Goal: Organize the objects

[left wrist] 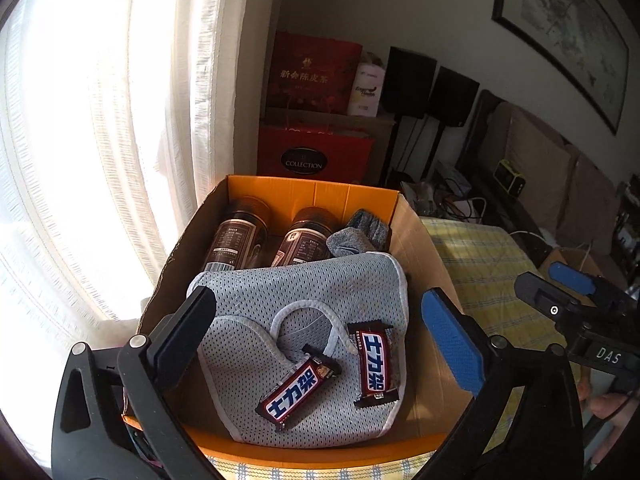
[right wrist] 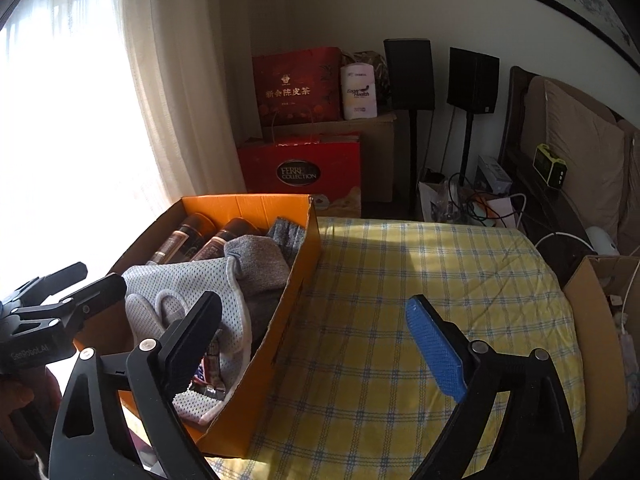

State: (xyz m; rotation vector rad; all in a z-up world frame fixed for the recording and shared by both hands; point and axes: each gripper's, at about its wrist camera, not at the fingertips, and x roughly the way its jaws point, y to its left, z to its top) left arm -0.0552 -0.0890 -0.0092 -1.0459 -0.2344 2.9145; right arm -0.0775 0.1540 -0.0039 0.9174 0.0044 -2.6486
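Note:
An orange cardboard box (left wrist: 416, 240) (right wrist: 296, 280) stands on a yellow checked cloth (right wrist: 420, 280). Inside lie two dark bottles (left wrist: 236, 236) (left wrist: 304, 240), grey socks (left wrist: 360, 236) (right wrist: 256, 256), a grey mesh pouch (left wrist: 304, 300) (right wrist: 180, 280) and two chocolate bars (left wrist: 298, 388) (left wrist: 374, 364) on the pouch. My left gripper (left wrist: 320, 340) is open and empty just above the box, over the bars; it also shows in the right wrist view (right wrist: 68, 284). My right gripper (right wrist: 316, 340) is open and empty over the box's right wall and the cloth; it also shows in the left wrist view (left wrist: 560, 288).
A bright curtained window (left wrist: 100, 120) is at the left. Red gift boxes (right wrist: 300, 168), two black speakers on stands (right wrist: 410, 74) and cables stand behind. A sofa (right wrist: 580, 152) and an open cardboard box (right wrist: 596, 320) are at the right.

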